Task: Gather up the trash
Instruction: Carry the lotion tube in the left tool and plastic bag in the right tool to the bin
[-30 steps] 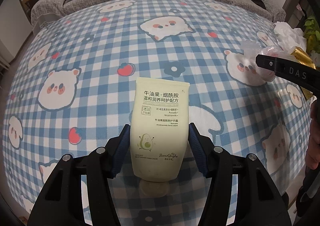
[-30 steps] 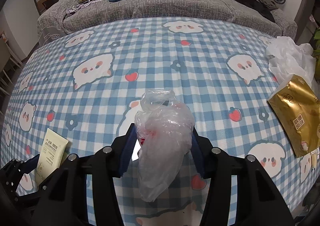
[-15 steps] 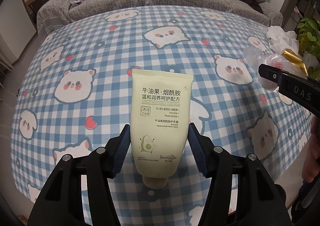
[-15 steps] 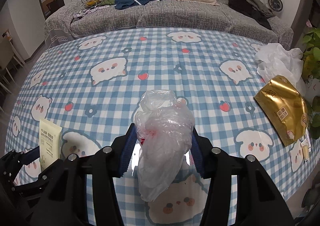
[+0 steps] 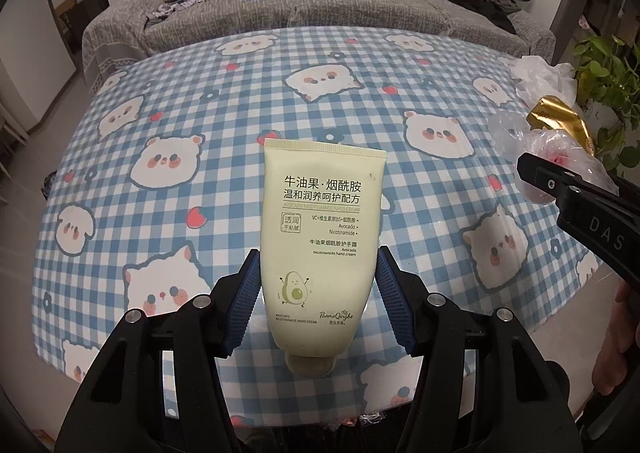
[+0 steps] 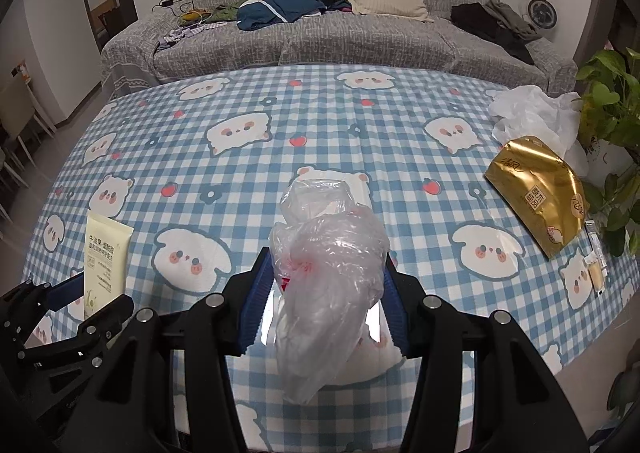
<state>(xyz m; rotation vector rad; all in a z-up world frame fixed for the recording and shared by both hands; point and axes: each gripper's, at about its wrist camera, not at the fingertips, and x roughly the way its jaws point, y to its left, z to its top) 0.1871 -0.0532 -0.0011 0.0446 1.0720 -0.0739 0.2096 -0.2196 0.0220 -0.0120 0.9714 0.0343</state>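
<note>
My left gripper (image 5: 318, 279) is shut on a pale green hand cream tube (image 5: 320, 229), cap toward the camera, lifted above the table. The same tube (image 6: 105, 253) and the left gripper (image 6: 86, 293) show at lower left in the right wrist view. My right gripper (image 6: 326, 285) is shut on a crumpled clear plastic bag (image 6: 326, 273) with red marks inside, held over the table. In the left wrist view that bag (image 5: 560, 157) and one black finger (image 5: 576, 201) of the right gripper show at the right edge.
A table with a blue checked cartoon cloth (image 6: 320, 133) lies below both grippers. On its right side lie a gold tissue pack (image 6: 540, 193), a white crumpled bag (image 6: 532, 113) and a small sachet (image 6: 596, 269). A plant (image 6: 612, 113) stands beyond; a grey sofa (image 6: 340, 37) with clothes is behind.
Both grippers have risen and drawn back from the table with their loads. More of the table, its near edge and the sofa now show.
</note>
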